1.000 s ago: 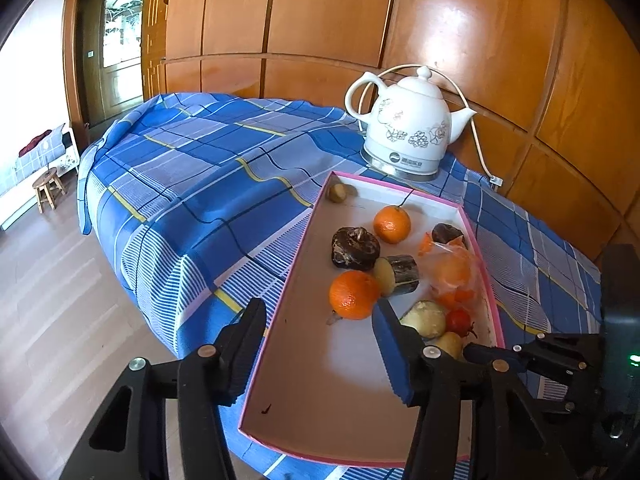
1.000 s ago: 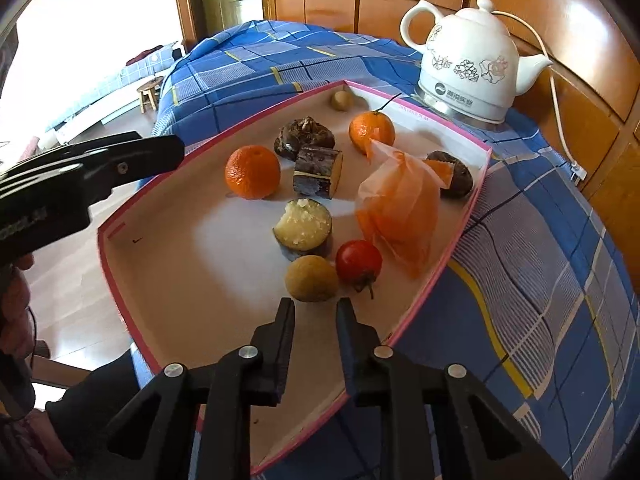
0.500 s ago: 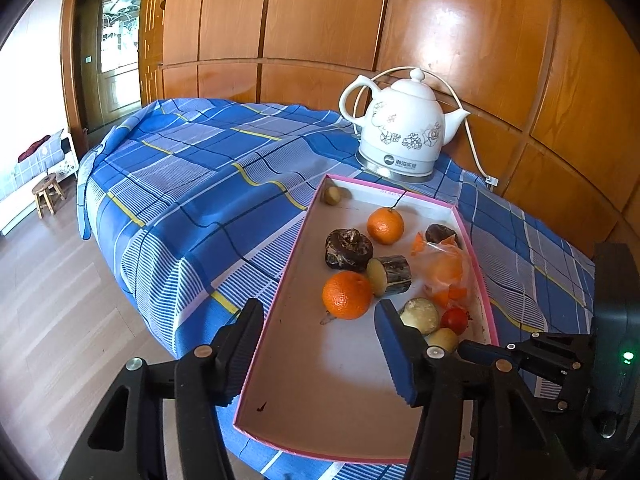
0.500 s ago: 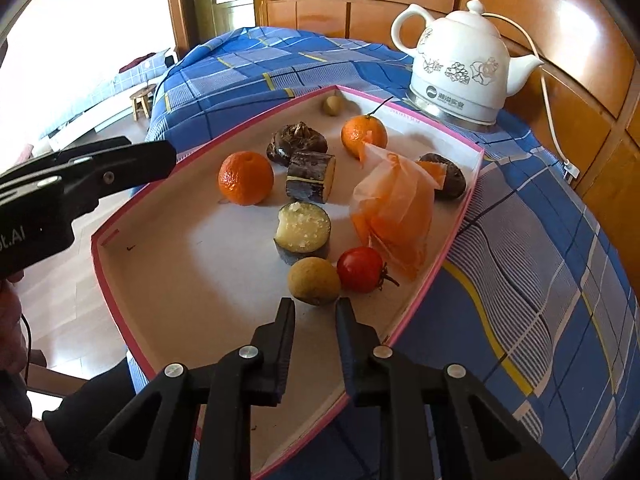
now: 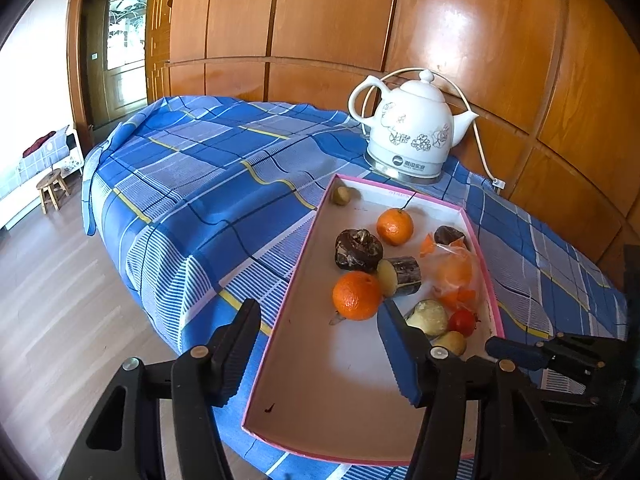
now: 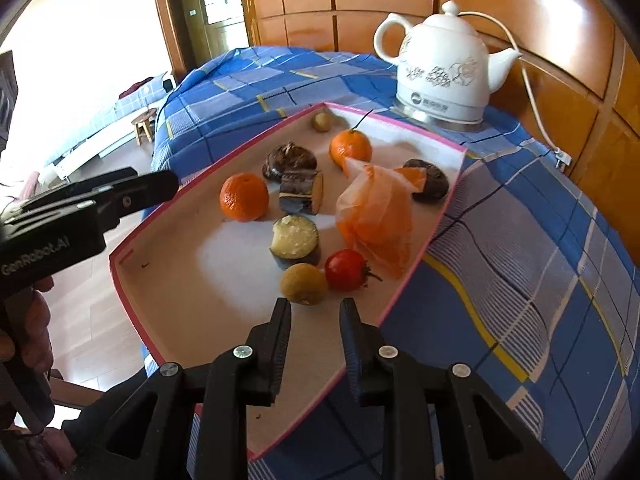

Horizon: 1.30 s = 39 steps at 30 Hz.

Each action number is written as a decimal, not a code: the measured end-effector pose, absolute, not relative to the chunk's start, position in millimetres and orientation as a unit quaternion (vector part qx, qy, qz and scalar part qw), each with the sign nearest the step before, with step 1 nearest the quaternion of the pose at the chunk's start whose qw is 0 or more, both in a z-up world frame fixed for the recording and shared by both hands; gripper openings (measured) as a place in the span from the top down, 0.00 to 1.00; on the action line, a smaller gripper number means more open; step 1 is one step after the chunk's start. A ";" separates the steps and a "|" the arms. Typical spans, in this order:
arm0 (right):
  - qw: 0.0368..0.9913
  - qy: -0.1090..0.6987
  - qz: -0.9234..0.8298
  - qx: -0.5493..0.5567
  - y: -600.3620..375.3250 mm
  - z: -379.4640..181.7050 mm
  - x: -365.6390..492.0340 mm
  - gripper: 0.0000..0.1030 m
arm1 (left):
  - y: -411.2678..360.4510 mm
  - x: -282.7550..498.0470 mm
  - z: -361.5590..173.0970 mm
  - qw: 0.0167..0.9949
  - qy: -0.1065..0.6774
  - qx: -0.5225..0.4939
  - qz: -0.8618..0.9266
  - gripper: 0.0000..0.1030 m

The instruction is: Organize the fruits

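Note:
A pink-rimmed tray [image 5: 304,240] on the table holds two oranges [image 5: 356,295] [image 5: 394,226], a red tomato [image 6: 345,270], a yellow-brown round fruit [image 6: 303,283], a pale-fleshed cut slice [image 6: 295,236], dark lumps [image 5: 357,249] and an orange plastic bag [image 6: 376,216]. My left gripper [image 5: 318,332] hovers over the tray's near left rim, its jaws opening and empty. Just short of the round fruit and tomato is my right gripper [image 6: 315,312]. Its jaws are nearly together, starting to part, with nothing between them.
A white electric kettle [image 5: 412,136] with its cord stands behind the tray by the wood-panelled wall. The blue plaid cloth [image 5: 208,184] drapes over the table's left edge to the floor. A small stool [image 5: 50,190] stands far left.
The left gripper's jaws have spread a little wider. The right gripper's narrow gap has widened slightly and its view has rolled a little. No fruit has moved.

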State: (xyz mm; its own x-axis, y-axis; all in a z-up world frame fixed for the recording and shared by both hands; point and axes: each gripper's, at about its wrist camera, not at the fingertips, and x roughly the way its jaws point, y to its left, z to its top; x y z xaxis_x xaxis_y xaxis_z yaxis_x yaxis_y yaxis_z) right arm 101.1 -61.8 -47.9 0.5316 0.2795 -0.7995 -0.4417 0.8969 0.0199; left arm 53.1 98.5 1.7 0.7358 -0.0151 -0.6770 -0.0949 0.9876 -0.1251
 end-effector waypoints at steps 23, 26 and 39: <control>0.909 0.391 0.140 -0.042 -73.0 -24.8 68.6 0.71 | 85.9 28.7 5.8 0.935 0.352 -0.050 0.015 0.27; 0.918 0.382 0.104 -0.017 -82.0 -18.9 59.0 0.64 | 83.4 20.9 6.7 0.937 0.346 -0.048 0.010 0.22; 0.924 0.381 0.026 0.002 -102.5 -23.5 27.7 0.63 | 64.9 -0.3 11.3 0.946 0.322 -0.044 0.000 0.00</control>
State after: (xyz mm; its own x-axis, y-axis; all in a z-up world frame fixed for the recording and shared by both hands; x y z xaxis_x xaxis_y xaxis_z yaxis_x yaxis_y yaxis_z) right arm 27.7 -102.5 -23.5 0.7082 0.0502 -0.7042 -0.0475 0.9986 0.0233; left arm -0.3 64.9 11.3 0.7932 -0.0282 -0.6083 -0.0278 0.9962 -0.0825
